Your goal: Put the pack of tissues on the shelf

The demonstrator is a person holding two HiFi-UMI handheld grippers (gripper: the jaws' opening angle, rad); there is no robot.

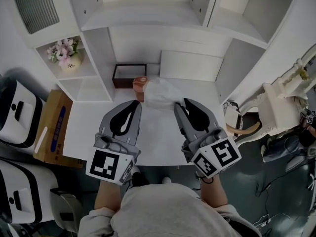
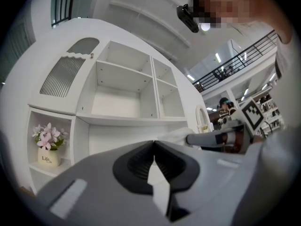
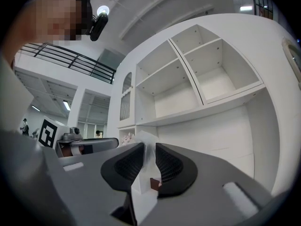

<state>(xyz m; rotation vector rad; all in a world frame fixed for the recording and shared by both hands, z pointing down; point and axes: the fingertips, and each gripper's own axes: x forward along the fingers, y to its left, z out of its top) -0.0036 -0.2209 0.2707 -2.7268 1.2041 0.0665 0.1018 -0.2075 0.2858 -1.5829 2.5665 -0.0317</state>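
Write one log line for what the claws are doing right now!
left claw: closed | right claw: shut on pack of tissues | goal: not yet on shelf

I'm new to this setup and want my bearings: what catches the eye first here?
First comes the white pack of tissues, held over the white desk and pinched between the left tongs and the right tongs. Behind it rises a tall white shelf unit. A pot of pink flowers sits in a cubby on its left side.
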